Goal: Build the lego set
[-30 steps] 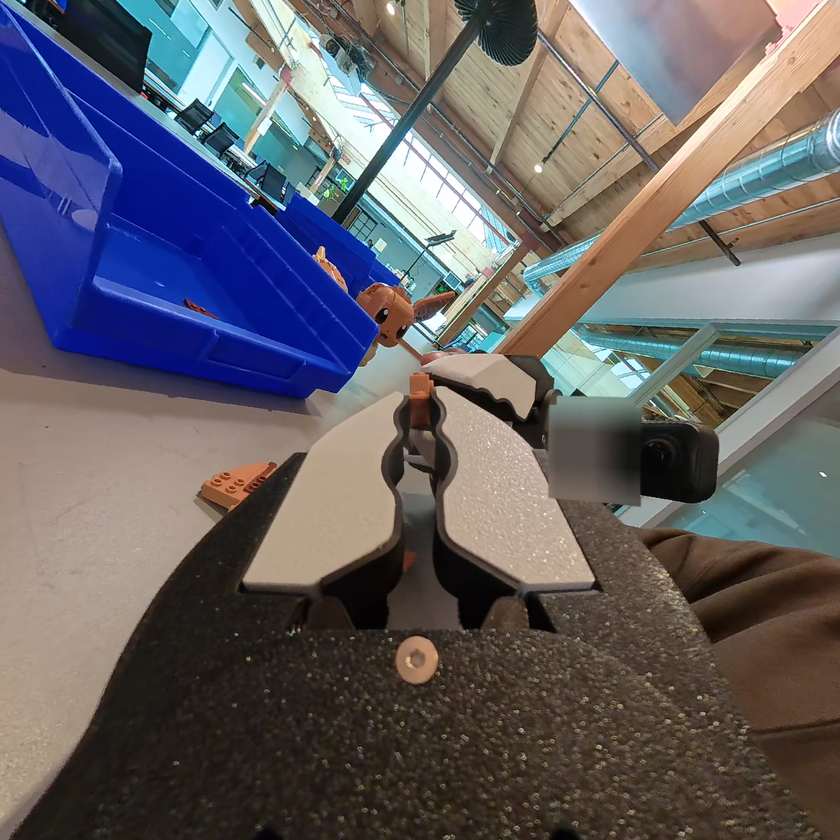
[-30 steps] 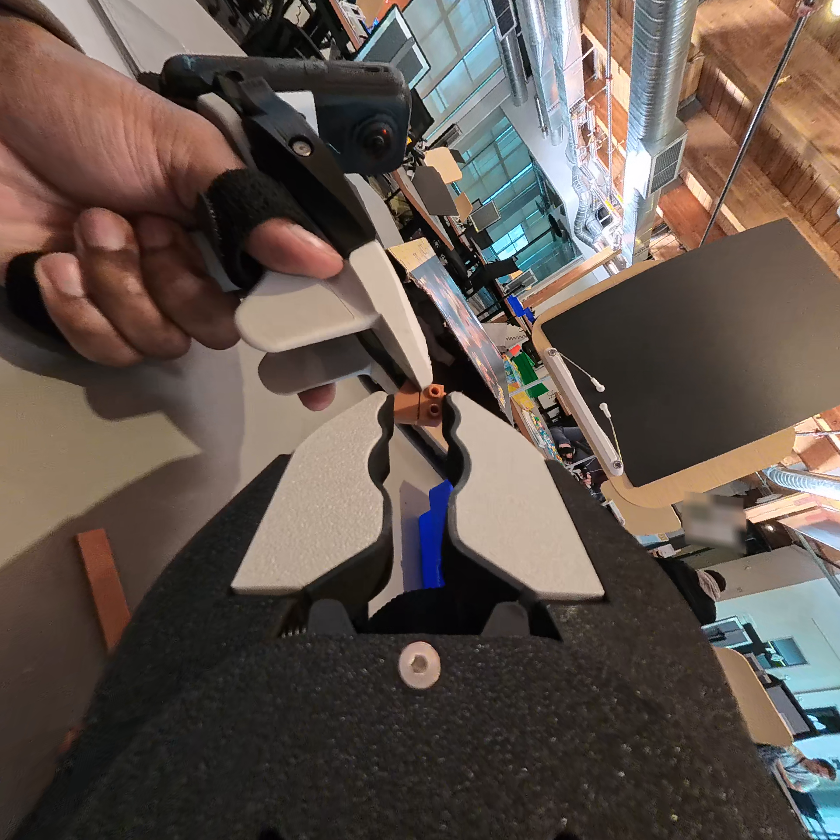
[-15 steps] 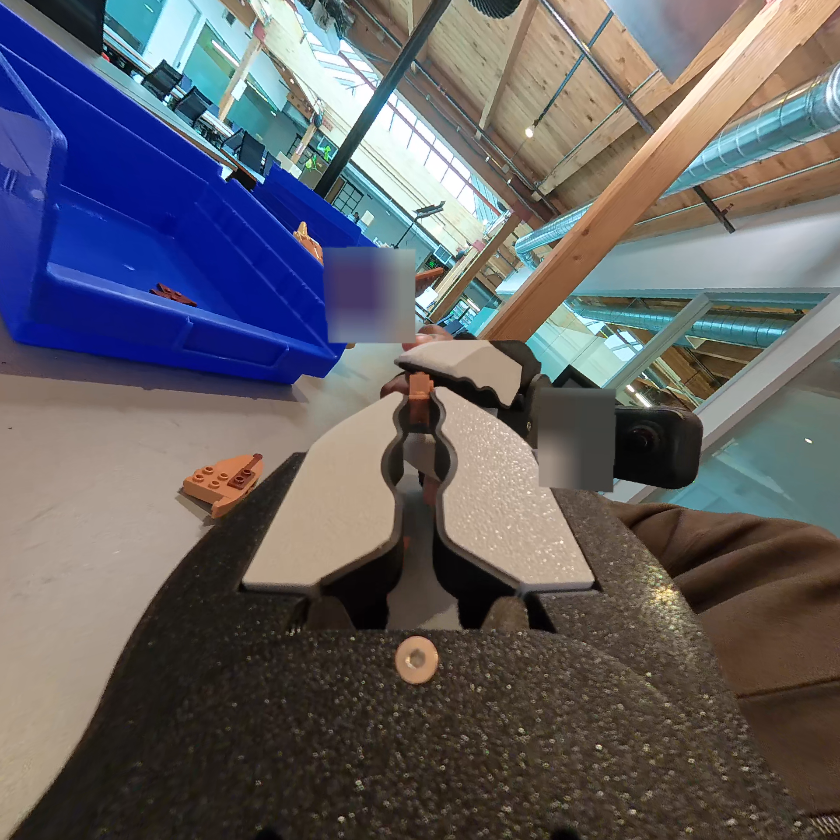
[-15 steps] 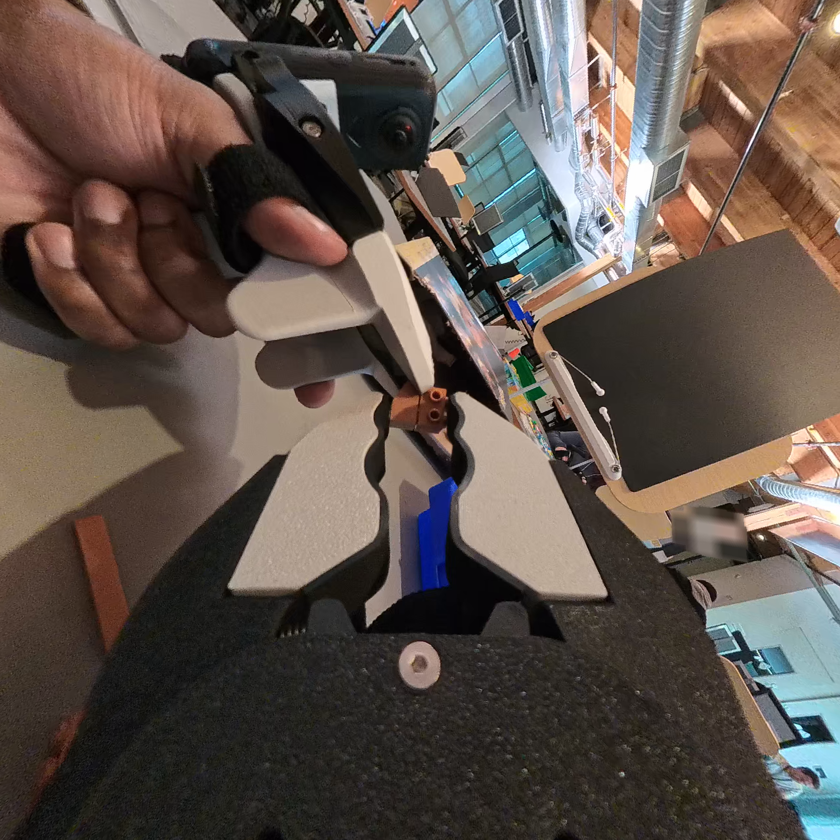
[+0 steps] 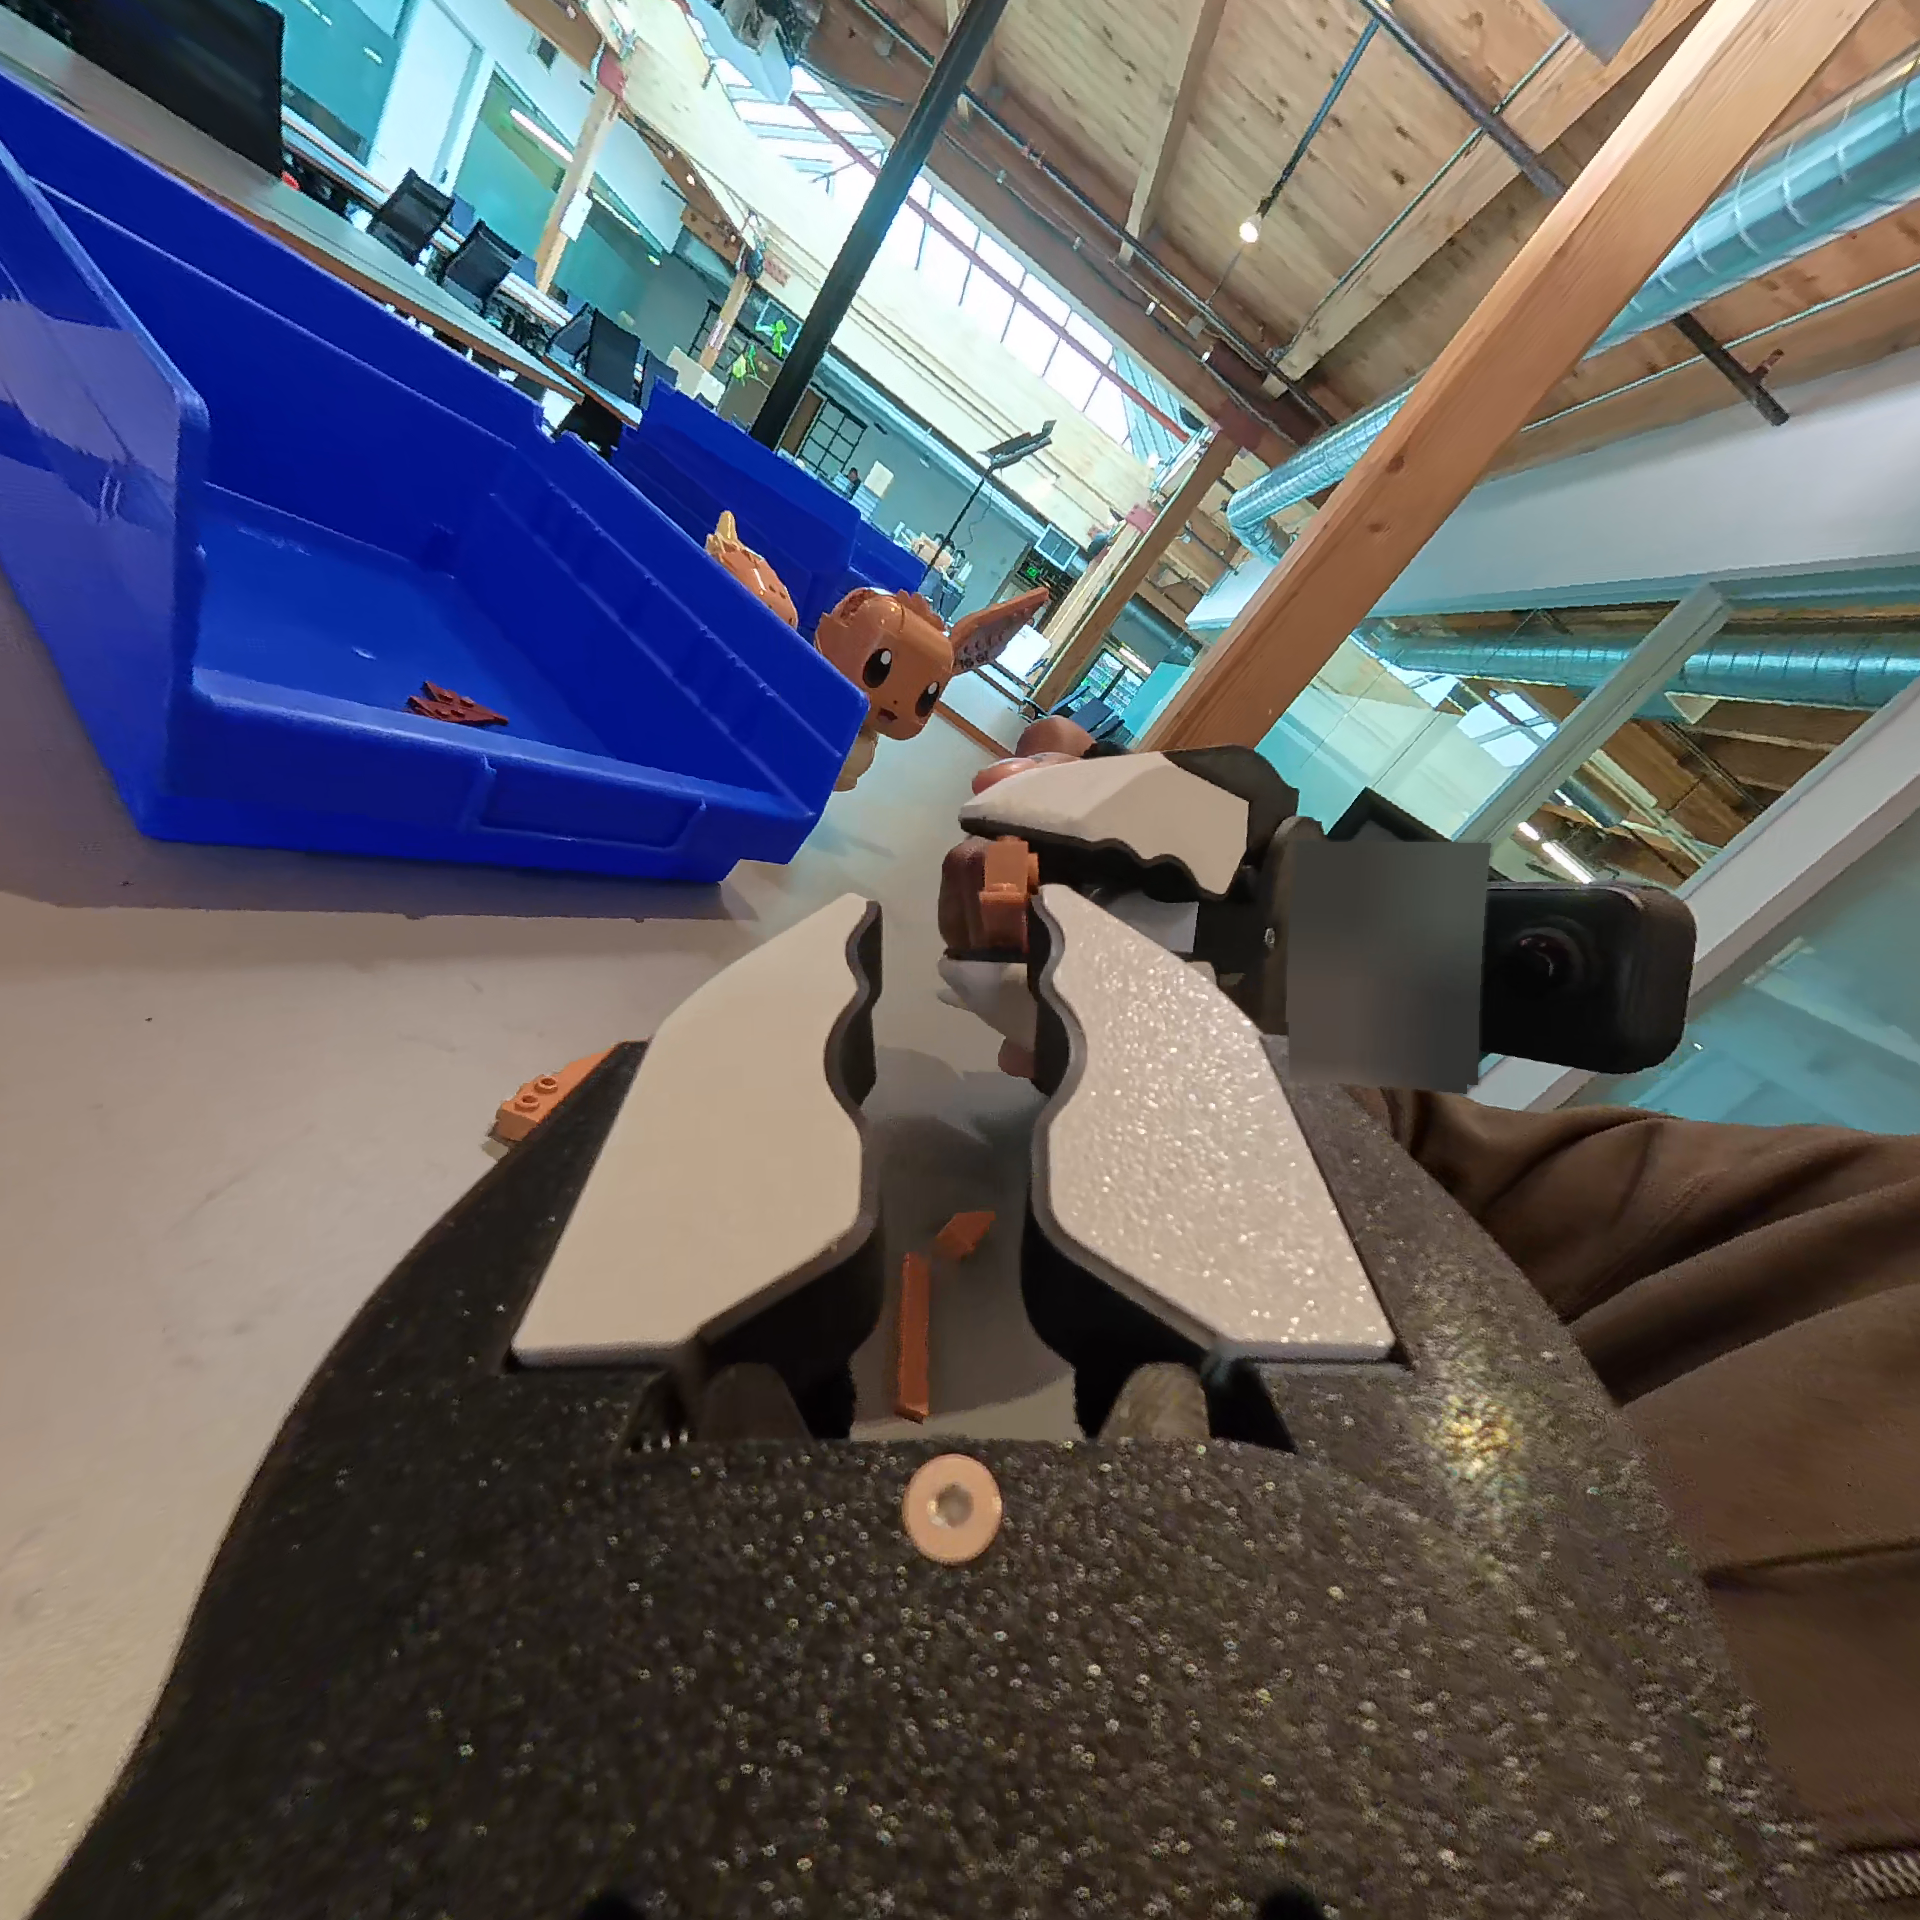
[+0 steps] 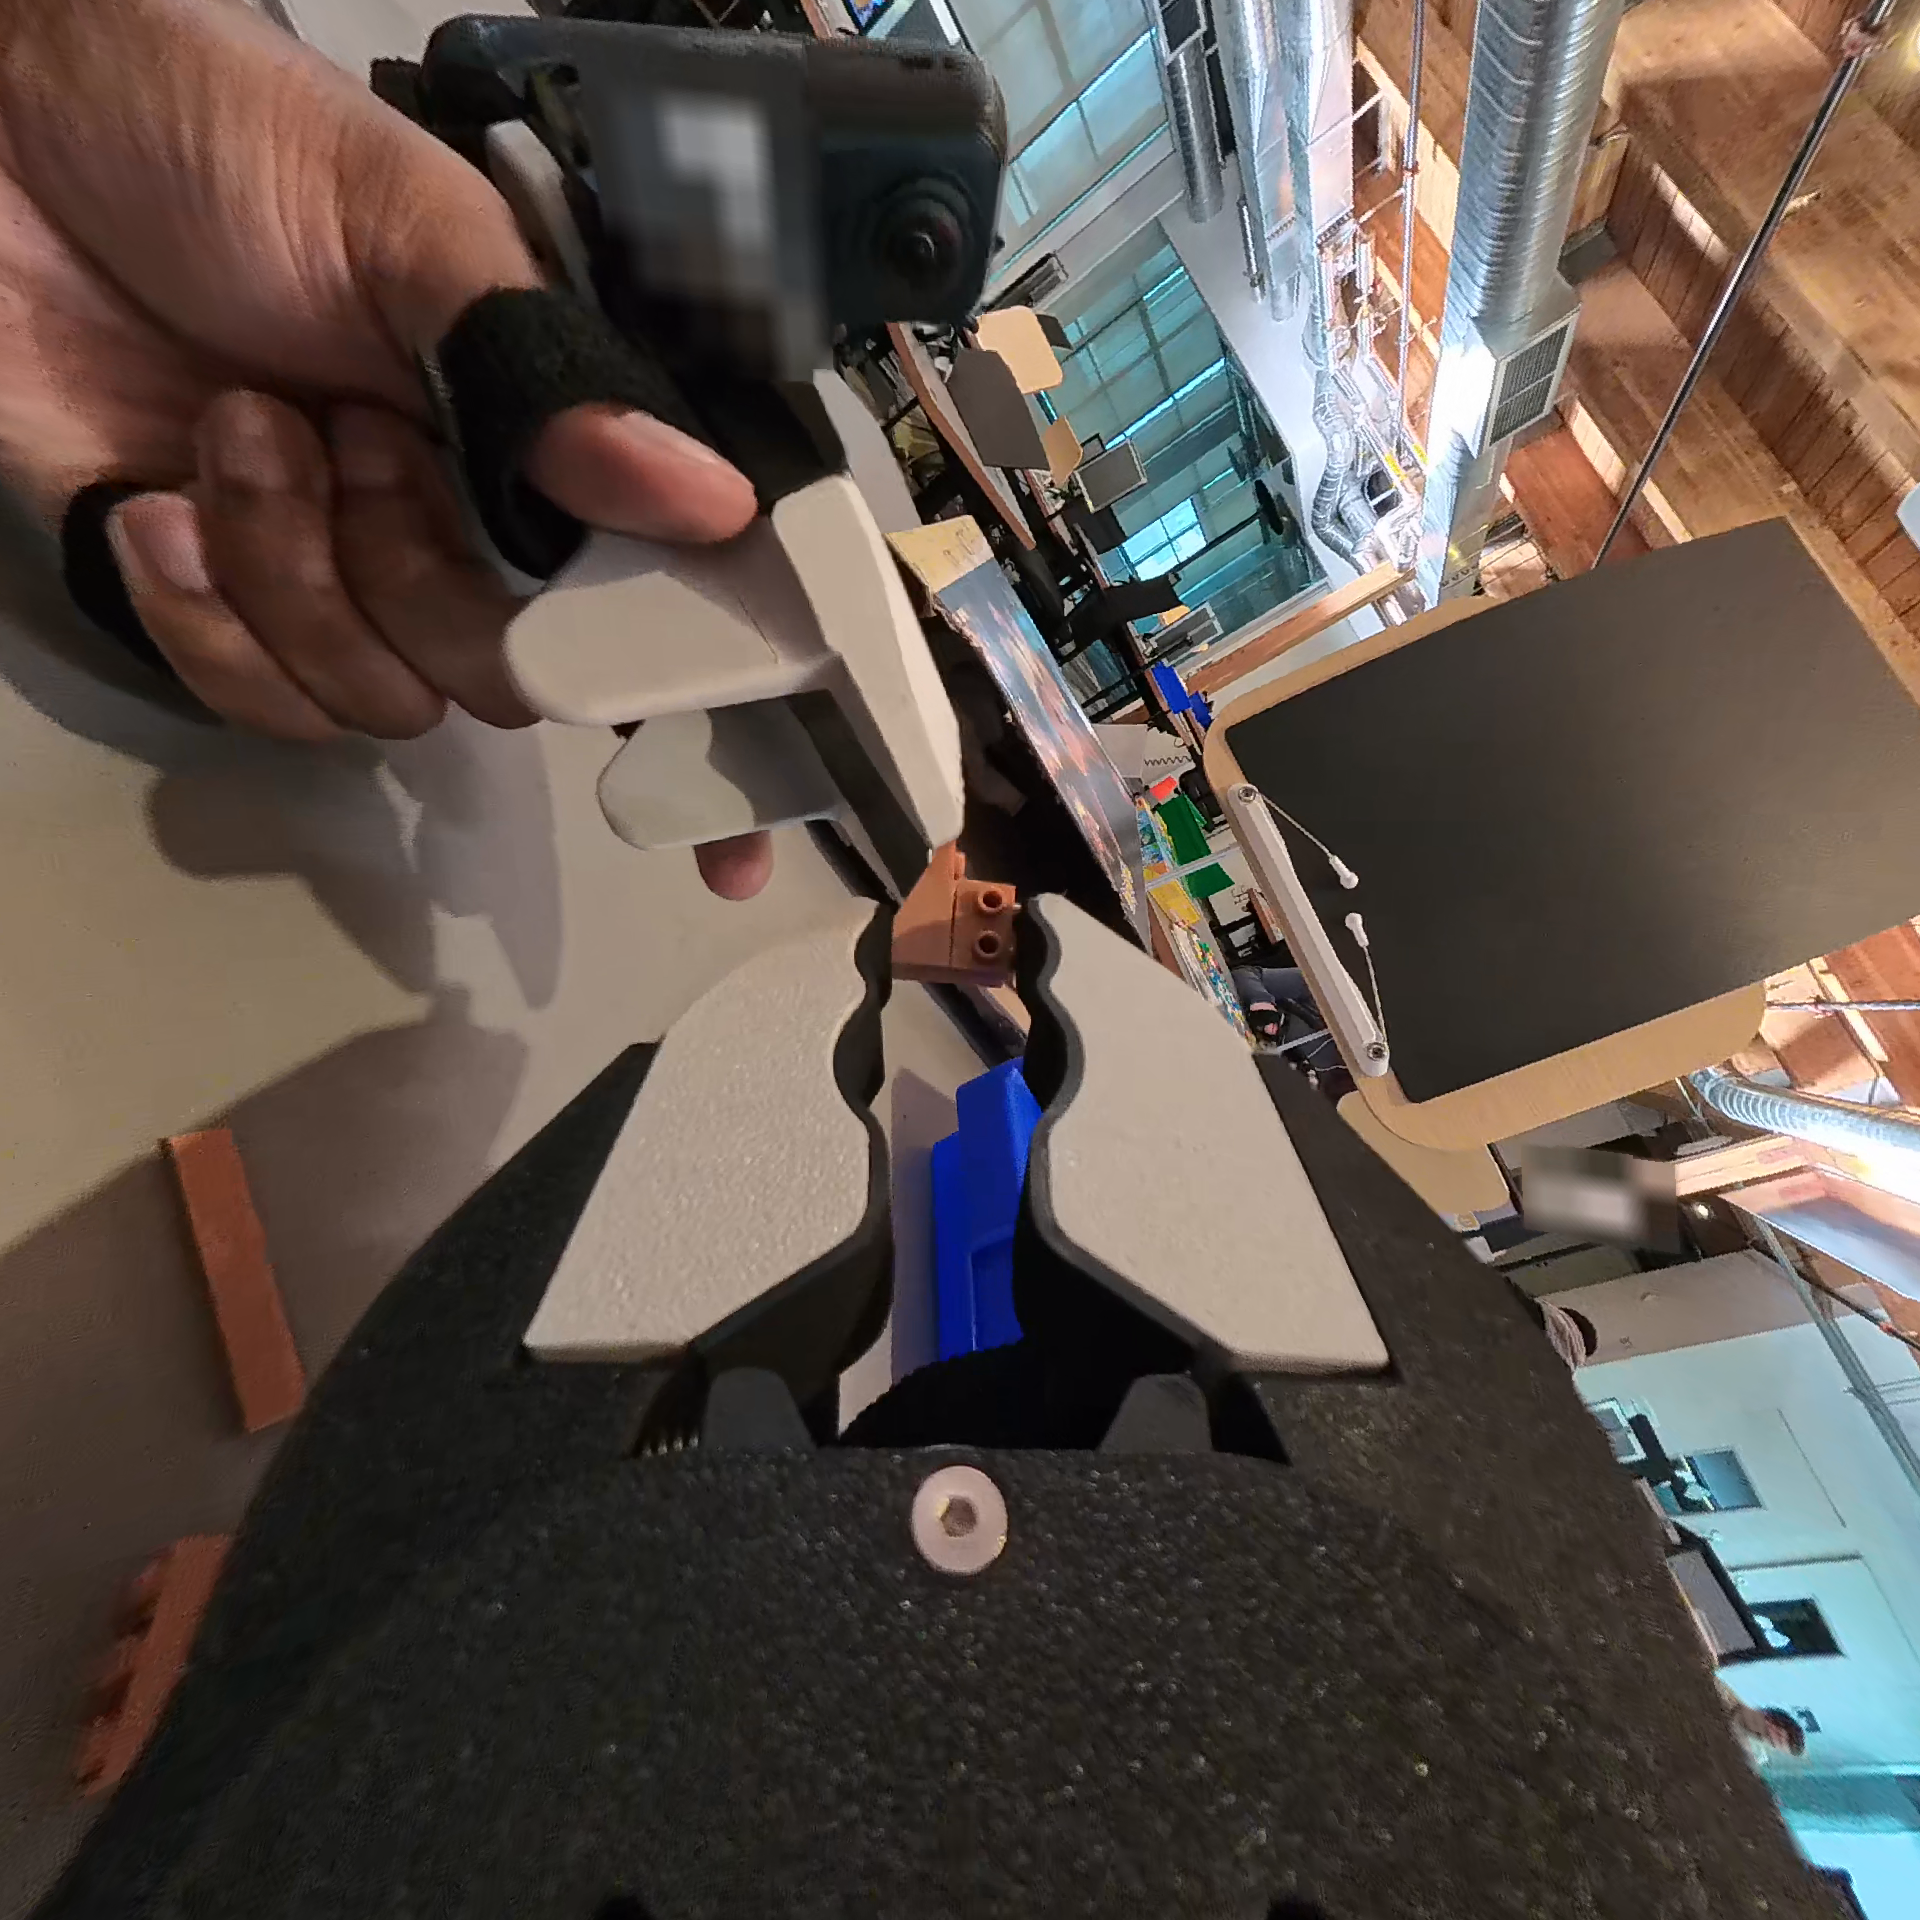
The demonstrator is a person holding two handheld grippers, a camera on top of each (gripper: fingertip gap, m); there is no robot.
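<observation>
In the right wrist view my right gripper (image 6: 961,914) is shut on a small brown brick assembly (image 6: 961,935), with both pads pressed on its sides, and holds it up in the air. In the left wrist view my left gripper (image 5: 956,909) is open. Its right fingertip (image 5: 1055,914) stands right beside the same brick (image 5: 1003,894), and its left fingertip is clear of it. The right gripper's fingers (image 5: 1101,800) show there clamping the brick from above and below. The left gripper's fingers (image 6: 883,707), held by a hand (image 6: 260,364), show just above the brick in the right wrist view.
A blue bin (image 5: 312,623) holding a dark red wedge plate (image 5: 457,709) stands at the left on the grey table (image 5: 260,1039). A brown brick-built figure (image 5: 894,665) stands behind it. An orange plate (image 5: 535,1101) and a flat brown strip (image 5: 914,1340) lie on the table. A black panel (image 6: 1610,883) is at the right. Only a small space, under 4 cm, lies between the two pairs of fingers.
My left gripper was shut on the brick and has opened, letting it go. The brick stays in my right gripper's grasp. Both grippers have shifted slightly.
</observation>
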